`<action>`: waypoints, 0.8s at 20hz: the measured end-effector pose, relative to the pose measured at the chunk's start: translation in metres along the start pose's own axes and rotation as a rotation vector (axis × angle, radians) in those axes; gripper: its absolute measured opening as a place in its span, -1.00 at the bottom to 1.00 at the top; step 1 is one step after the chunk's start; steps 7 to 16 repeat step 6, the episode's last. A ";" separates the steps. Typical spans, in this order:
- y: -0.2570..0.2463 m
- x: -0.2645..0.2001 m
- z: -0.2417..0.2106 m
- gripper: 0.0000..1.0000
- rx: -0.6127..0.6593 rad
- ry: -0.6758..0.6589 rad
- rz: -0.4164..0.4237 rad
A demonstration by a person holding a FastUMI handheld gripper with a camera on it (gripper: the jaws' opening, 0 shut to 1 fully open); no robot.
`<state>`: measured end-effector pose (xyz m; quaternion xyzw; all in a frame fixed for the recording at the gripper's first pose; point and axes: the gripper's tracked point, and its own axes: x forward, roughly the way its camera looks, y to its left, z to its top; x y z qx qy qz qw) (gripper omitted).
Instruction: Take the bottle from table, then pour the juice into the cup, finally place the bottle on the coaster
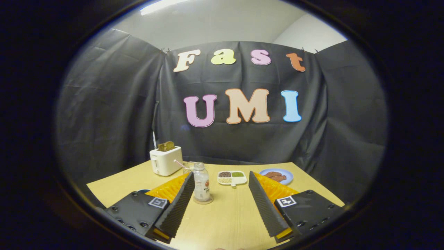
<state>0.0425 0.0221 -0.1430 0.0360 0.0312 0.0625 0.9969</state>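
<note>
The hand-held gripper point(220, 187) is seen above a pale wood-grain tabletop point(229, 218), with its two fingers spread wide apart and nothing clamped between them. Each finger is wedge-shaped, and the inner faces are covered with a fine ribbed texture. A small square printed marker is fixed on the housing behind each finger.

The bottle point(201, 182) is stood upright on the tabletop, just beside the inner face of the left finger and slightly ahead of it, without visible contact. The bottle is made of clear material with a rounded shoulder and a pale cap. A label is carried on its side, but the print is too small to be read. The bottle appears to rest on a thin round disc; whether this is the coaster cannot be told.

Just behind the bottle, a clear cup point(188, 167) with a thin straw is partly hidden. A white, box-shaped toaster point(165, 160) with browned slices in its slots is placed to the left of the cup. Beyond the fingers, a white compartment tray point(232, 177) is filled with dark, green and pale granular contents. A round blue plate point(276, 175) bearing brown pieces is set to its right.
</note>
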 end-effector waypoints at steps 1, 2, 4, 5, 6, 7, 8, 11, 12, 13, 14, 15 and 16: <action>-0.002 -0.005 0.000 0.94 0.006 -0.001 0.003; -0.006 -0.012 -0.002 0.94 0.007 0.001 0.002; -0.016 -0.022 -0.003 0.94 0.000 0.002 -0.008; -0.020 -0.025 -0.003 0.94 -0.004 0.003 -0.015; -0.023 -0.027 -0.004 0.94 -0.008 0.002 -0.020; -0.023 -0.027 -0.004 0.94 -0.008 0.002 -0.020; -0.023 -0.027 -0.004 0.94 -0.008 0.002 -0.020; -0.023 -0.027 -0.004 0.94 -0.008 0.002 -0.020; -0.023 -0.027 -0.004 0.94 -0.008 0.002 -0.020; -0.023 -0.027 -0.004 0.94 -0.008 0.002 -0.020; -0.023 -0.027 -0.004 0.94 -0.008 0.002 -0.020; -0.023 -0.027 -0.004 0.94 -0.008 0.002 -0.020; -0.023 -0.027 -0.004 0.94 -0.008 0.002 -0.020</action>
